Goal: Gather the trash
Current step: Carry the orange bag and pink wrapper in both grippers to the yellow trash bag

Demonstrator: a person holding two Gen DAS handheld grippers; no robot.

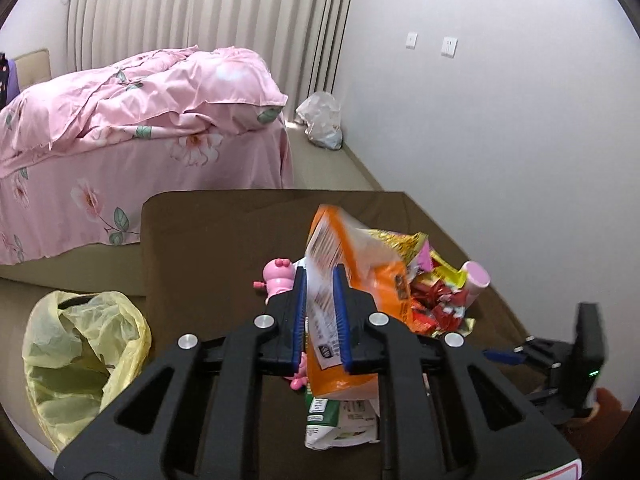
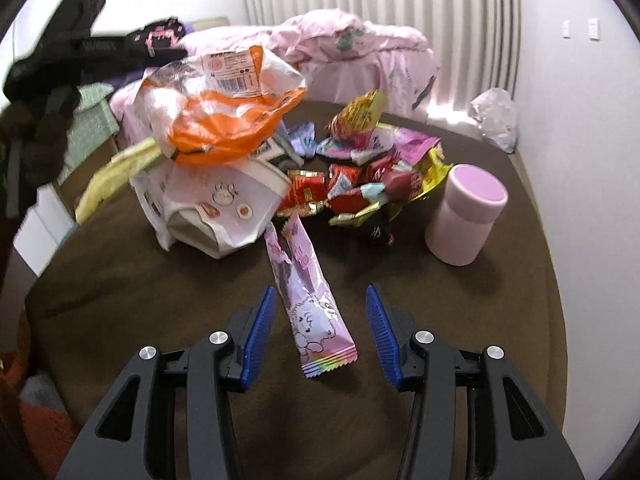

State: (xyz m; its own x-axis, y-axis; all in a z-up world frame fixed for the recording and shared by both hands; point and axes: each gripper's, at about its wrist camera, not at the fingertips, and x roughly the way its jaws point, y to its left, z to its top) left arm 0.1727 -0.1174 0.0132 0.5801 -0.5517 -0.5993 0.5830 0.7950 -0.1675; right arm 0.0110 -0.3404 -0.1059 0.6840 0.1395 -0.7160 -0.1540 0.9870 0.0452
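Note:
My left gripper is shut on an orange and white snack bag and holds it above the brown table. The same bag hangs in the air in the right wrist view, with the left gripper at the upper left. My right gripper is open, low over the table, with a long pink wrapper lying between its fingers. A pile of red, gold and pink wrappers and a crumpled white paper bag lie behind it.
A yellow-lined trash bin stands on the floor left of the table. A pink cylindrical container stands at the right of the pile. A pink toy sits on the table. A bed with pink covers is behind.

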